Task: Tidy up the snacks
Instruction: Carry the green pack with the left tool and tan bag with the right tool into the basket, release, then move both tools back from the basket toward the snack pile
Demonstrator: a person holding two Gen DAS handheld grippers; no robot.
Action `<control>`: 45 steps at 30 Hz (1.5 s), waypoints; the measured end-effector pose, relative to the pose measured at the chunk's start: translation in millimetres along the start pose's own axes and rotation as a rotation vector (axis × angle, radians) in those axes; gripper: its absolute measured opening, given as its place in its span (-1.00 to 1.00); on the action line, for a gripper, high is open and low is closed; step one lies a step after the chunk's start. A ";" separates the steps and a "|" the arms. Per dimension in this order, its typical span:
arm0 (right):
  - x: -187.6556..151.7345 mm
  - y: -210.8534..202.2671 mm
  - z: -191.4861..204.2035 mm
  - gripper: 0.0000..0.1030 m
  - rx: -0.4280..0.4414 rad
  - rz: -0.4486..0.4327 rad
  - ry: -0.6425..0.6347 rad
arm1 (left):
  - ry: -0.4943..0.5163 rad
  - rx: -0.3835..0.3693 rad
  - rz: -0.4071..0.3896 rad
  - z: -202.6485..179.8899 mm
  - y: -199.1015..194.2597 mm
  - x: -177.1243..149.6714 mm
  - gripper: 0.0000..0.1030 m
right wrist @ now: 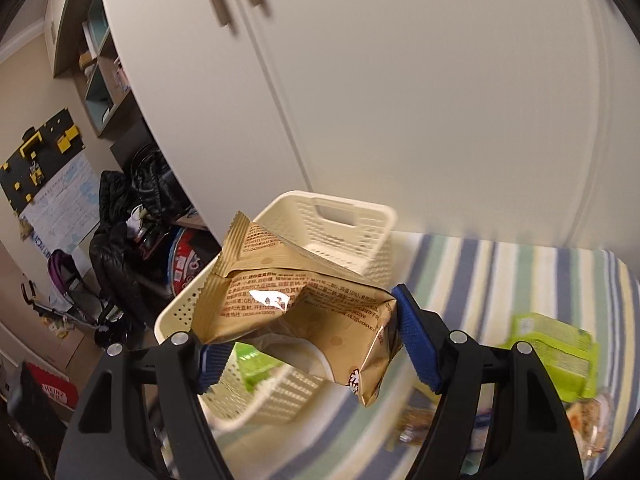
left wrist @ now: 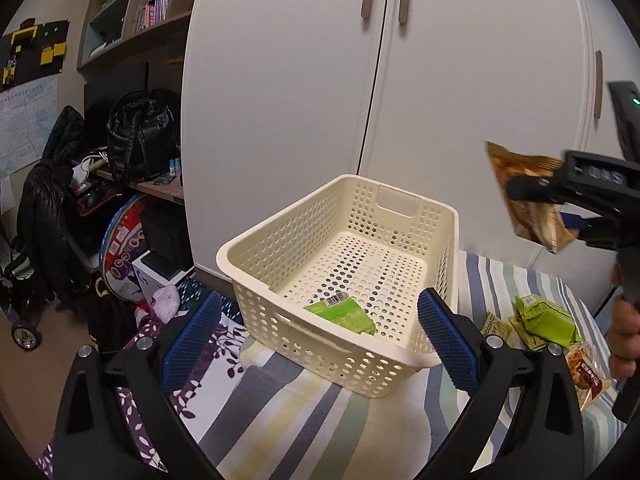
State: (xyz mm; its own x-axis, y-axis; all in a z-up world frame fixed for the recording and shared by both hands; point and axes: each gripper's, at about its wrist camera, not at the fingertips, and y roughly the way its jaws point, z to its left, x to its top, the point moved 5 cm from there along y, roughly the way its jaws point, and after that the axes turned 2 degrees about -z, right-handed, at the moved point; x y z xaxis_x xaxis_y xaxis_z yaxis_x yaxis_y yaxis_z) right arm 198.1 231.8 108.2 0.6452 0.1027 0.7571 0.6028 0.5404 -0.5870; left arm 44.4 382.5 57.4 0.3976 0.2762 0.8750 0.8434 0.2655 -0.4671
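Step in hand: carrying one snack to the cream perforated plastic basket [left wrist: 400,264], which sits on the striped bedspread [left wrist: 516,280].
Right tongs [right wrist: 300,344]: clamped on a crinkled tan foil snack packet [right wrist: 296,300], held in the air beside the basket's right rim.
Left tongs [left wrist: 320,336]: apart, empty, at the basket's near wall.
Basket contents: one green packet [left wrist: 344,314].
Still on the bed: green wrapped snacks [left wrist: 544,320] (others blurred).
Next move: I judge I must bring the packet over the opening, then let go.

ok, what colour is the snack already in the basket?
Green snack, lying in the cream basket. Clearest in the left wrist view.
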 end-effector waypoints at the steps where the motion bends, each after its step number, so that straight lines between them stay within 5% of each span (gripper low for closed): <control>1: 0.6 7.1 6.2 0.43 0.000 0.008 -0.006 | 0.006 0.004 -0.012 -1.2 -2.1 -0.4 0.94; 8: 10.6 65.5 42.4 0.48 -0.035 0.060 -0.066 | 0.022 0.022 -0.065 -0.9 -6.8 -2.1 0.94; 11: 14.9 68.3 46.9 0.81 -0.023 0.052 -0.043 | 0.004 0.030 -0.061 4.1 -4.7 -4.6 0.94; 17: 7.2 68.2 48.0 0.81 -0.044 0.055 -0.041 | -0.015 0.020 -0.059 10.9 -2.3 -5.7 0.94; 45: -40.8 -29.1 -20.3 0.82 -0.132 -0.011 0.051 | 0.054 0.046 -0.096 -6.2 -11.2 -5.7 0.95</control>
State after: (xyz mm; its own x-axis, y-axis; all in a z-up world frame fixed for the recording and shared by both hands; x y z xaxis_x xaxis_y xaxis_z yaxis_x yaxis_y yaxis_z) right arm 163.8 194.9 88.5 0.6593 0.0531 0.7500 0.6641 0.4266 -0.6140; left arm 35.0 372.2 58.5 0.3360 0.1977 0.9209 0.8613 0.3312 -0.3854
